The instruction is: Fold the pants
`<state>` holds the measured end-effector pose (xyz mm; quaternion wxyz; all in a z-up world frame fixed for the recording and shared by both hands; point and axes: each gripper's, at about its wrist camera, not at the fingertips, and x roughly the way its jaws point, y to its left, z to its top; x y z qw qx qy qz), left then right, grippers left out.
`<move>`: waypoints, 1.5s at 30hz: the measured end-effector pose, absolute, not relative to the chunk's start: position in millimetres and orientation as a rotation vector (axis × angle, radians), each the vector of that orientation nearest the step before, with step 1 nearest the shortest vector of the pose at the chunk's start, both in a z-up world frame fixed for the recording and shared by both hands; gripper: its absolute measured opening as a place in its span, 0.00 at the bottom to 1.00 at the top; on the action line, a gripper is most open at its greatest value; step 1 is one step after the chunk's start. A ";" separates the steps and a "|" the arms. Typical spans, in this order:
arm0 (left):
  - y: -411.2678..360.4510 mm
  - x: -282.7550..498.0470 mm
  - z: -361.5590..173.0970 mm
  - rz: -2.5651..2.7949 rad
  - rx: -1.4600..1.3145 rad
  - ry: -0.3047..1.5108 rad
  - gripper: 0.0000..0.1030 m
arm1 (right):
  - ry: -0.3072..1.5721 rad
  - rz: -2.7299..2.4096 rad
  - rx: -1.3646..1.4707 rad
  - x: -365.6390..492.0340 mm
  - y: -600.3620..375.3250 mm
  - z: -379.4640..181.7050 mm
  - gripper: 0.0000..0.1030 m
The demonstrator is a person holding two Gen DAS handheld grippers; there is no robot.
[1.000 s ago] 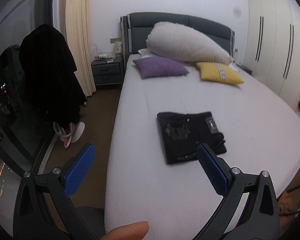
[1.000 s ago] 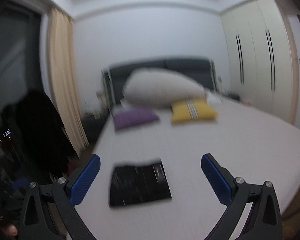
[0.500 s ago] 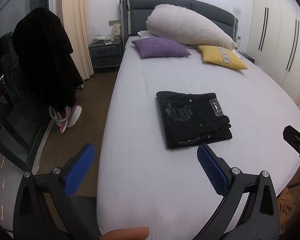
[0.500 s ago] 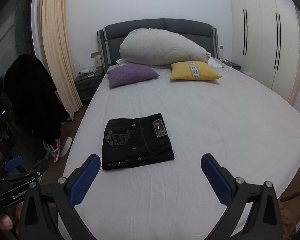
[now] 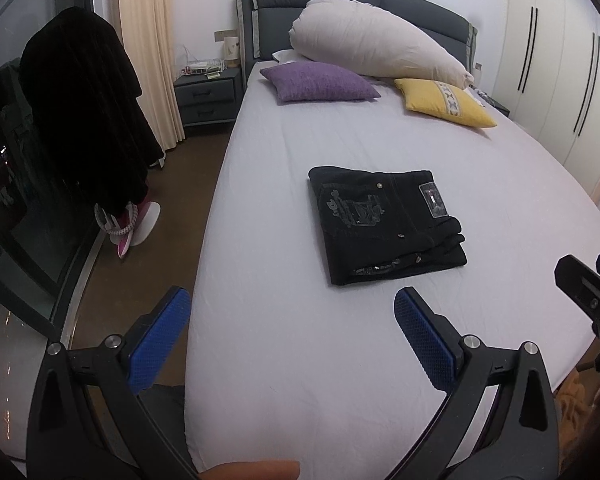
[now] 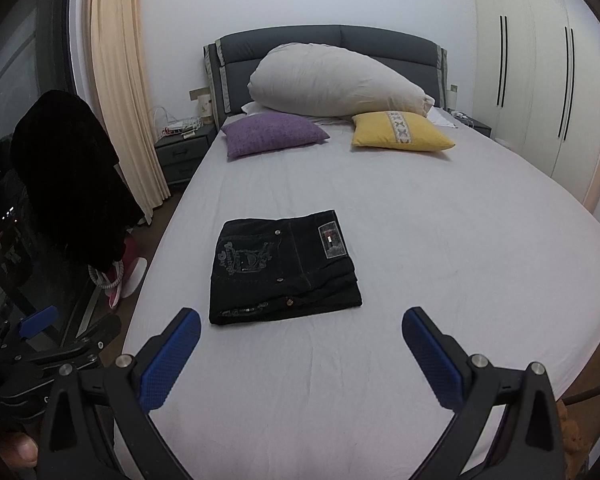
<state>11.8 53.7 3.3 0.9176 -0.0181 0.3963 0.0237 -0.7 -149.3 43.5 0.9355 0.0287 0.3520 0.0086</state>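
Black pants (image 5: pixel 384 224) lie folded into a compact rectangle on the white bed sheet (image 5: pixel 300 360), with a patch label on the waistband; they also show in the right wrist view (image 6: pixel 280 268). My left gripper (image 5: pixel 290 300) is open and empty, held above the foot of the bed, short of the pants. My right gripper (image 6: pixel 300 320) is open and empty, also back from the pants near the bed's foot. The right gripper's tip shows at the right edge of the left wrist view (image 5: pixel 592 292).
A purple cushion (image 6: pixel 272 134), a yellow cushion (image 6: pixel 400 132) and a large white pillow (image 6: pixel 336 84) lie at the grey headboard. A nightstand (image 5: pixel 206 96), a curtain and a dark garment on a stand (image 5: pixel 80 100) are left of the bed. White wardrobes (image 6: pixel 540 80) stand right.
Both grippers have drawn back and steadied; the views tilted down a little, and the right gripper's tip has come into the left wrist view. The pants have not moved.
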 end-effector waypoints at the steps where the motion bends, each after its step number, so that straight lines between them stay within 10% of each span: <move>1: 53.6 11.4 2.7 0.049 -0.038 0.816 1.00 | 0.722 0.019 0.057 -1.1 -148.1 42.9 1.00; 45: 52.3 2.3 -0.4 0.052 -0.056 0.831 1.00 | 0.756 0.042 0.033 -9.8 -128.5 33.5 1.00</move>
